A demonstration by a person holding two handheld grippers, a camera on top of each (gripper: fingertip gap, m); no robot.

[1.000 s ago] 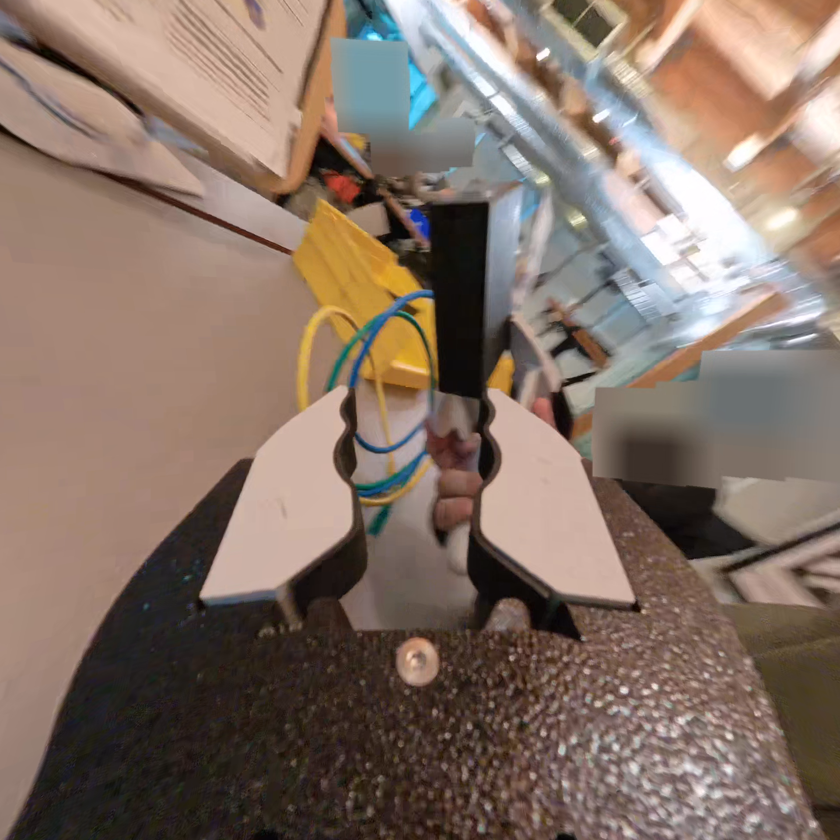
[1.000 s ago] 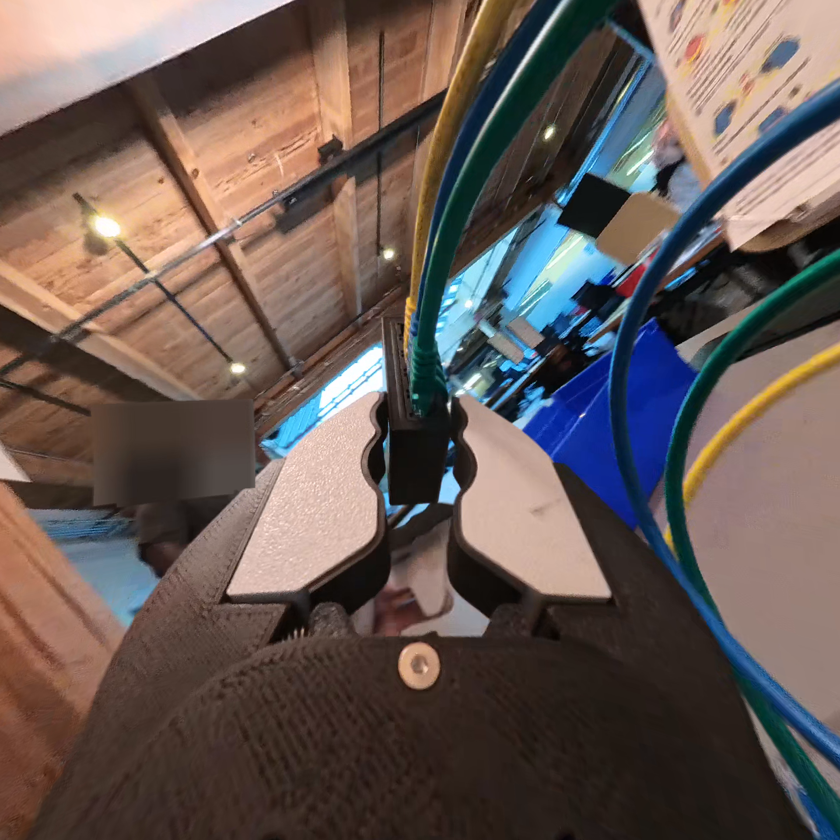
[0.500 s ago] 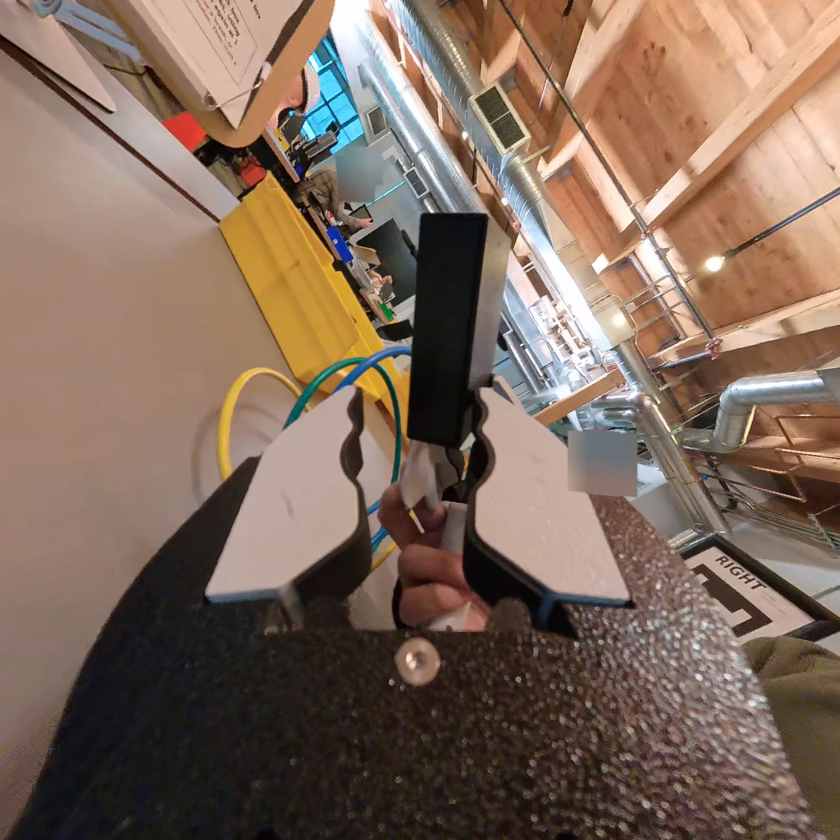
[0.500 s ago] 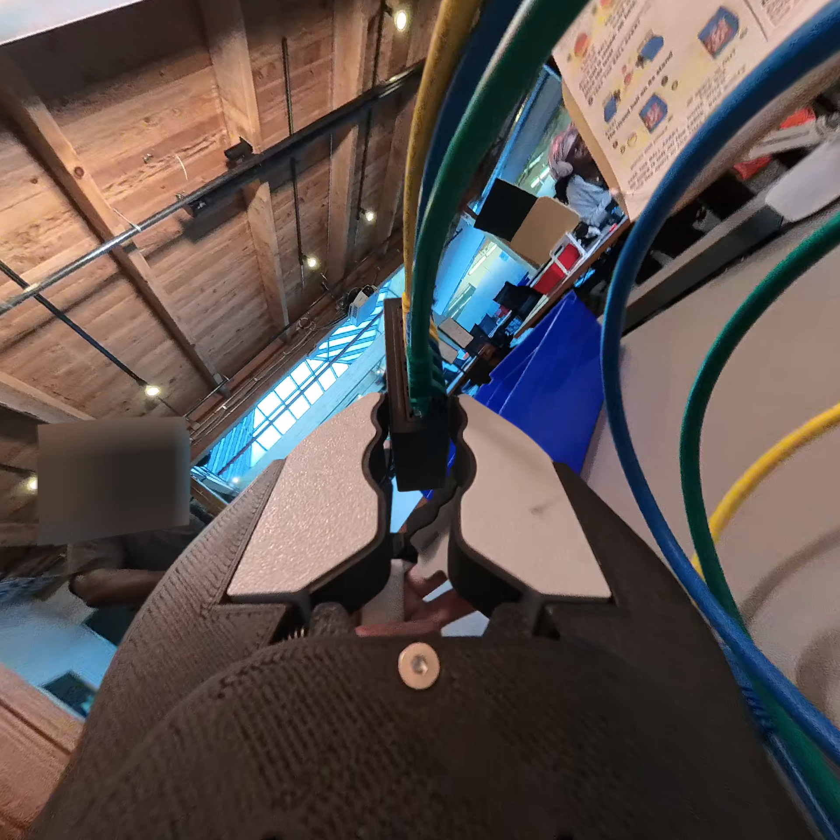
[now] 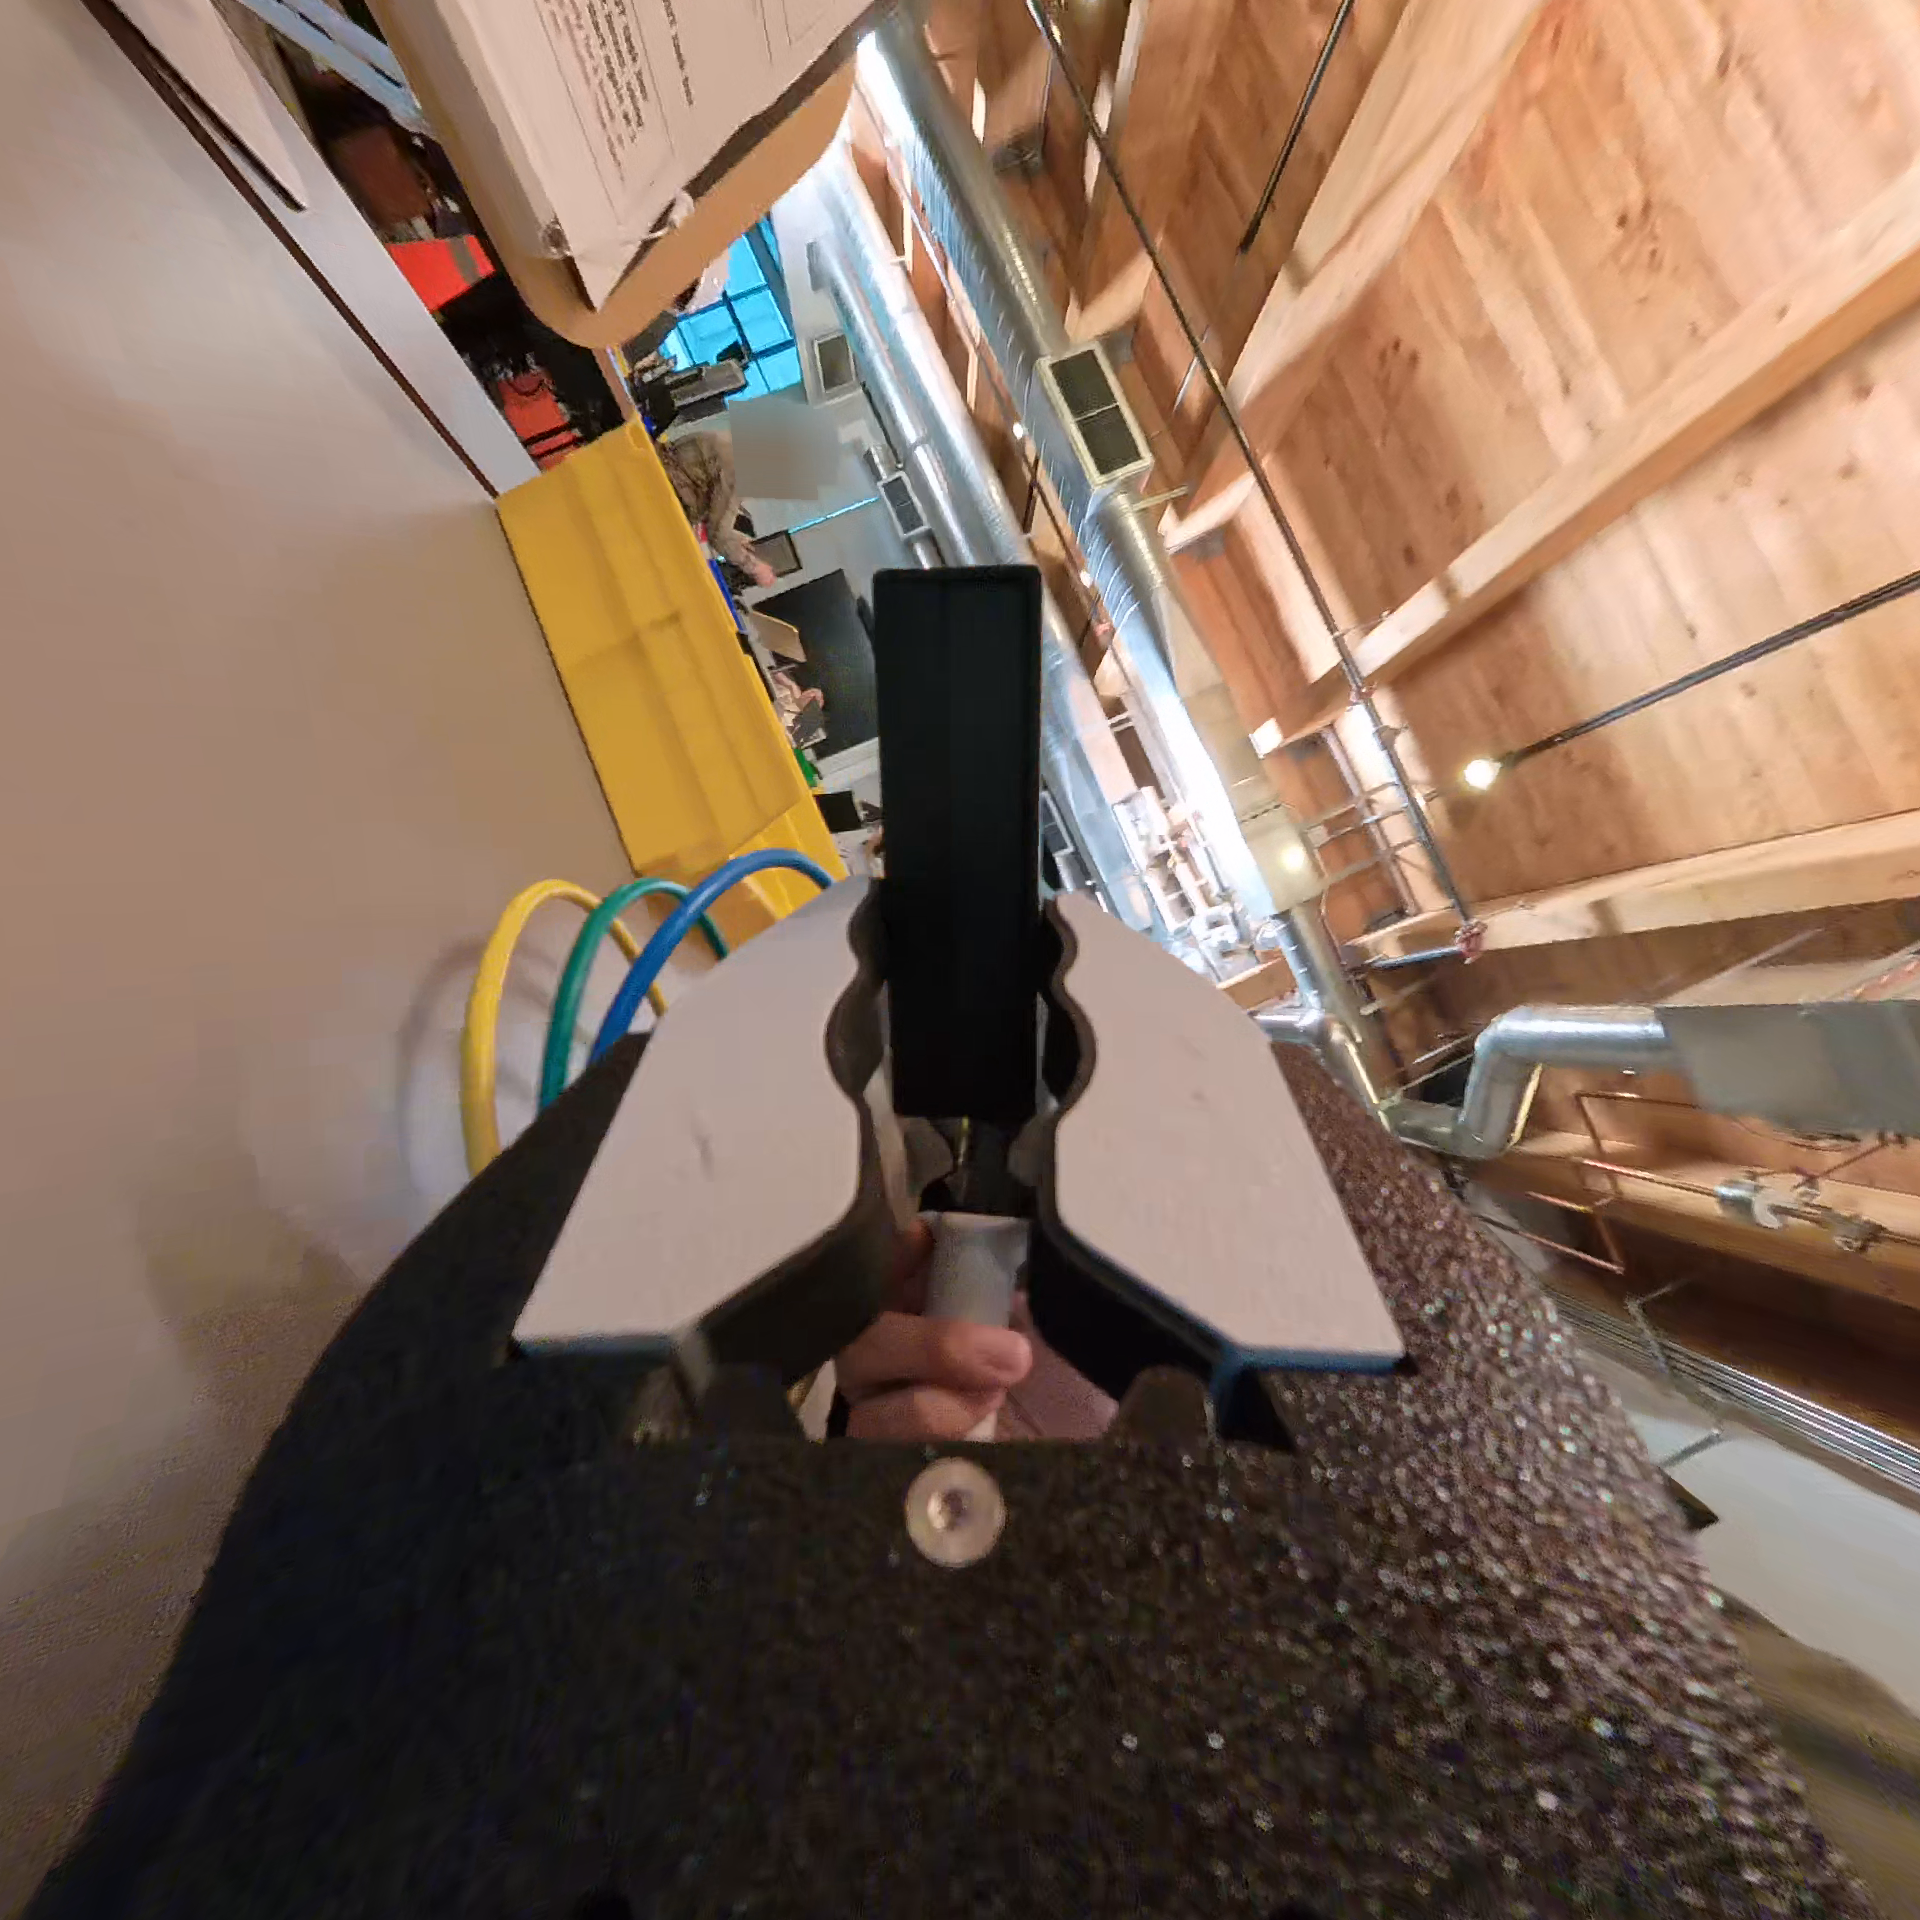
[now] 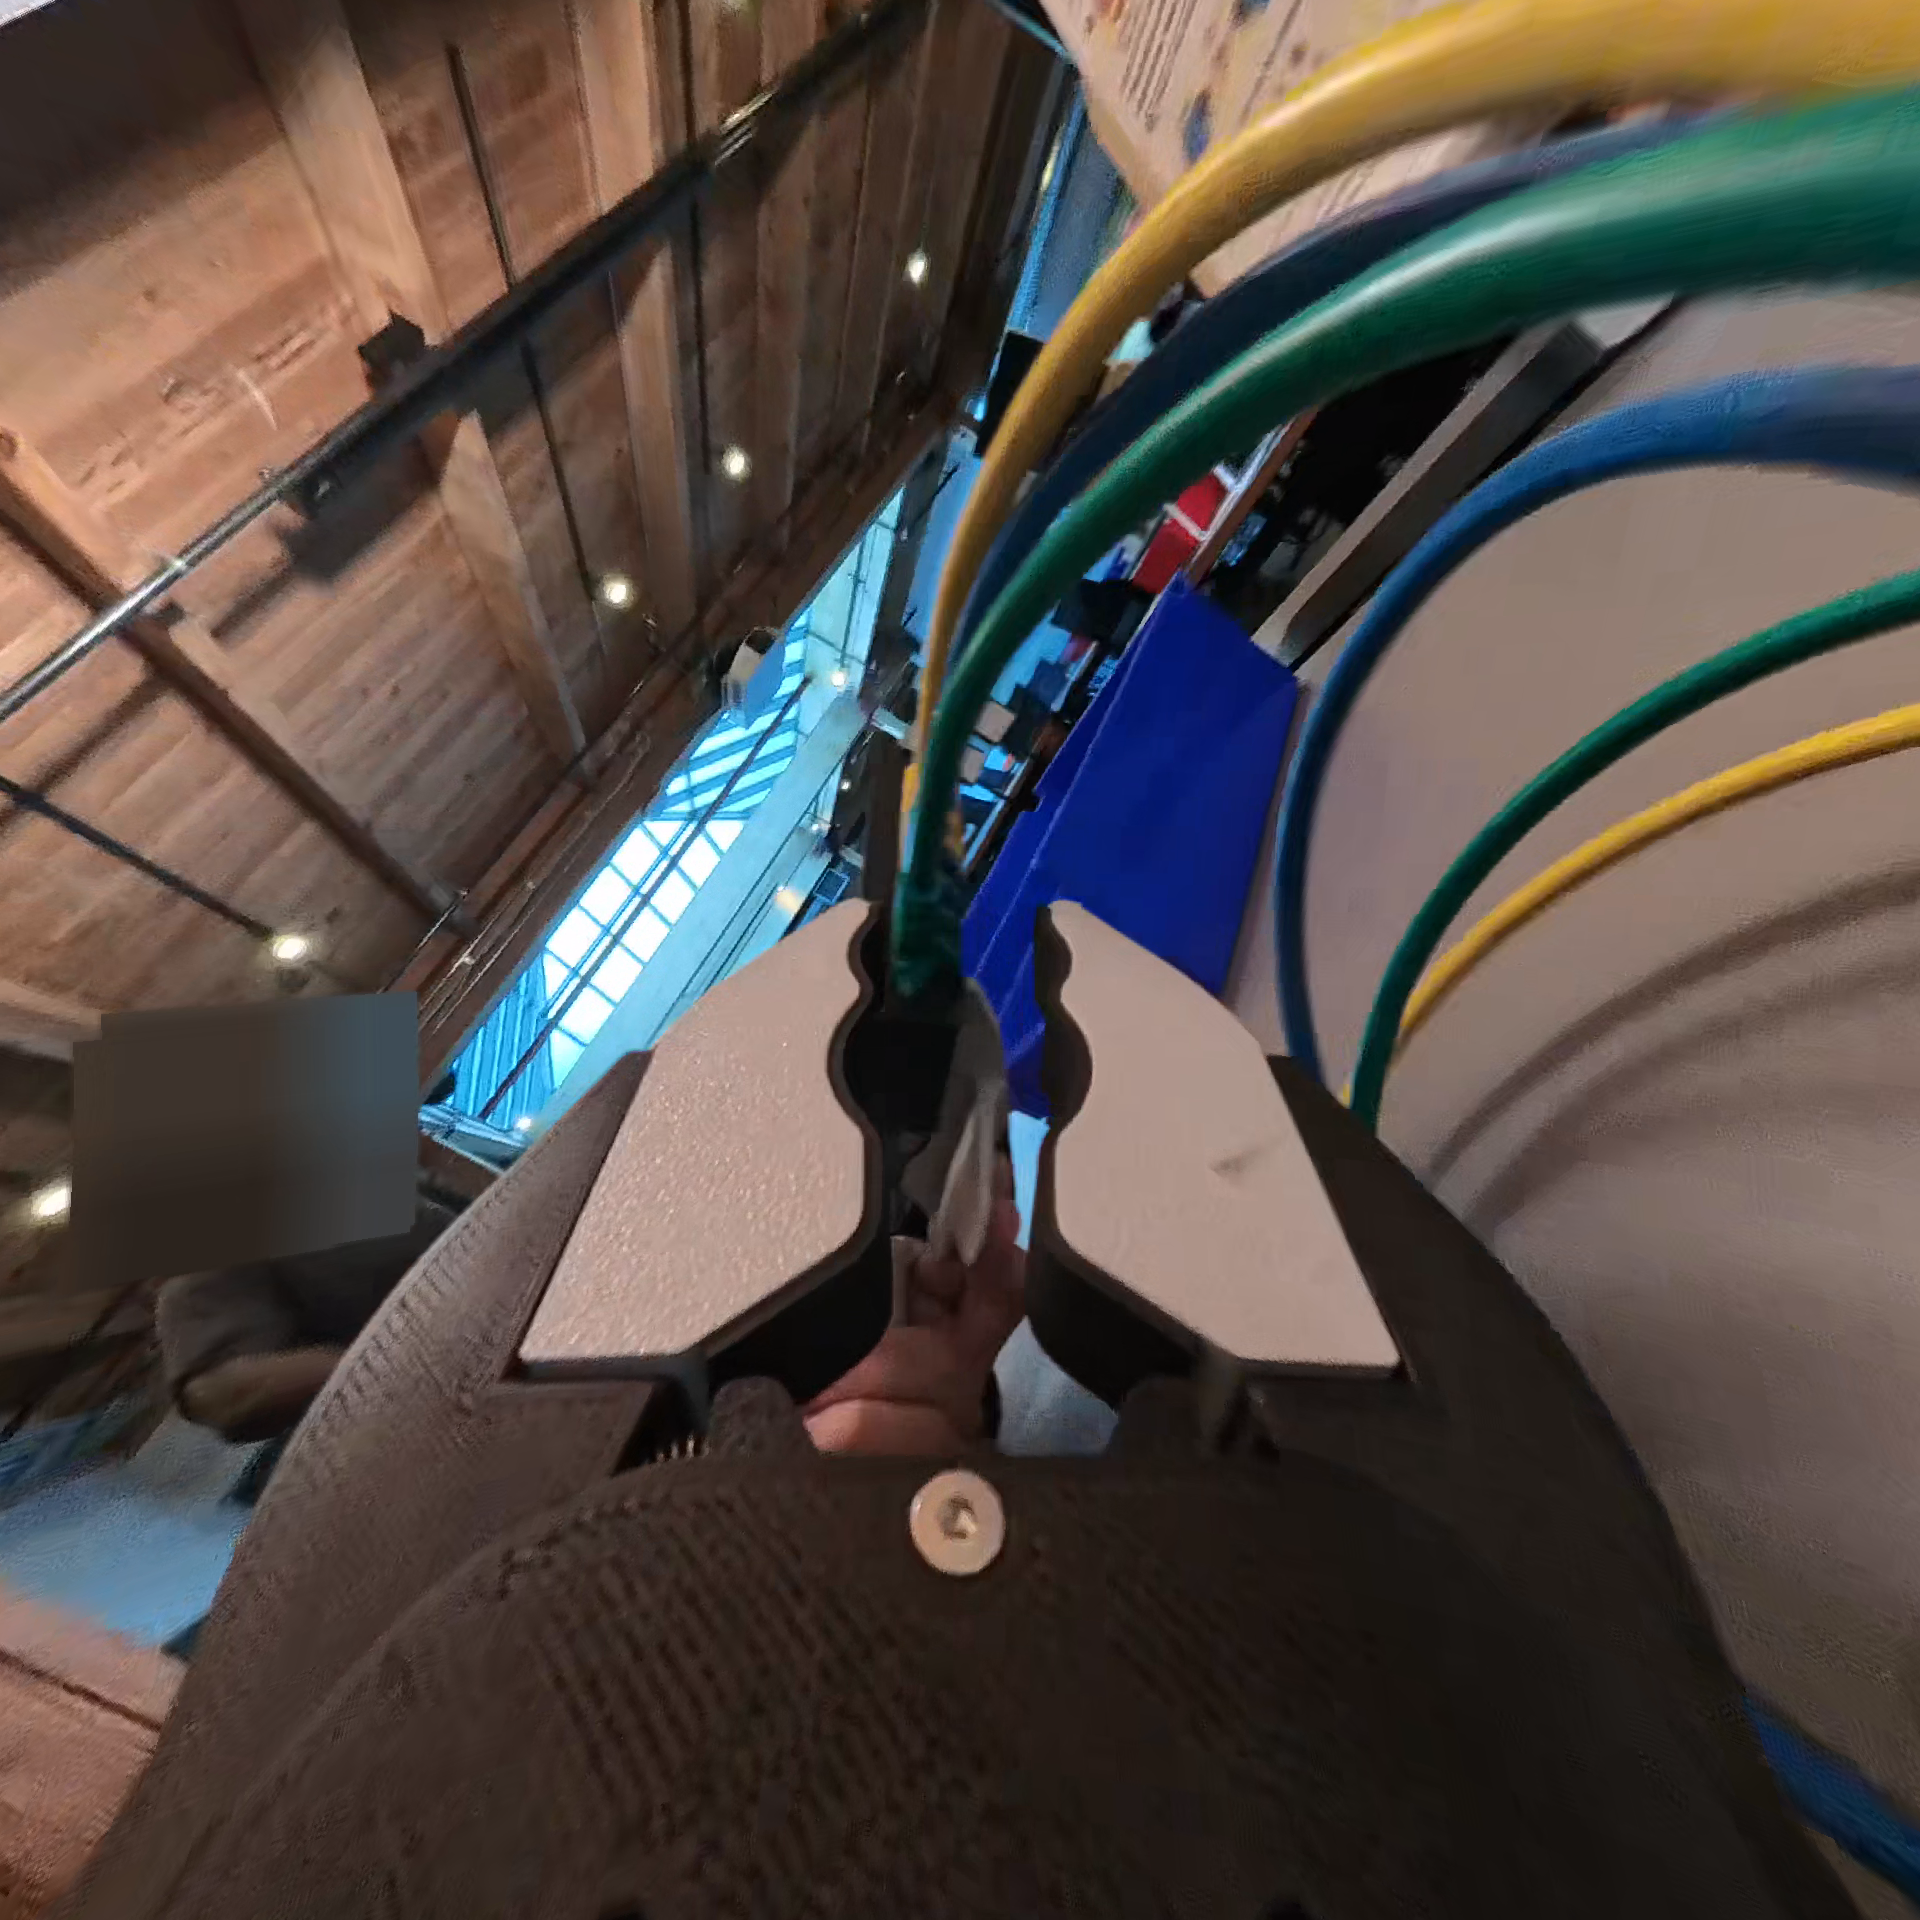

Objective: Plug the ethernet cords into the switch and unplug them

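Observation:
In the left wrist view, my left gripper (image 5: 961, 914) is shut on the black switch (image 5: 956, 810), a narrow box held upright above the beige table (image 5: 208, 727). Yellow (image 5: 483, 1018), green (image 5: 566, 987) and blue (image 5: 665, 935) ethernet cords loop behind its left finger. In the right wrist view, the switch (image 6: 909, 1060) sits between the jaws of my right gripper (image 6: 951, 925), against the left finger with a gap to the right finger. The green cord (image 6: 940, 727) is plugged into the switch. The yellow (image 6: 1558, 862) and blue (image 6: 1294, 831) cords arc to the right.
A yellow bin (image 5: 665, 707) stands at the table's far edge in the left wrist view, and a blue bin (image 6: 1143, 810) in the right wrist view. A board with papers (image 5: 623, 125) hangs over the table. A hand (image 6: 935, 1309) shows behind the jaws.
My left gripper has closed on the switch, which earlier stood loose between its open jaws. My right gripper has loosened from the switch. Both views have swung.

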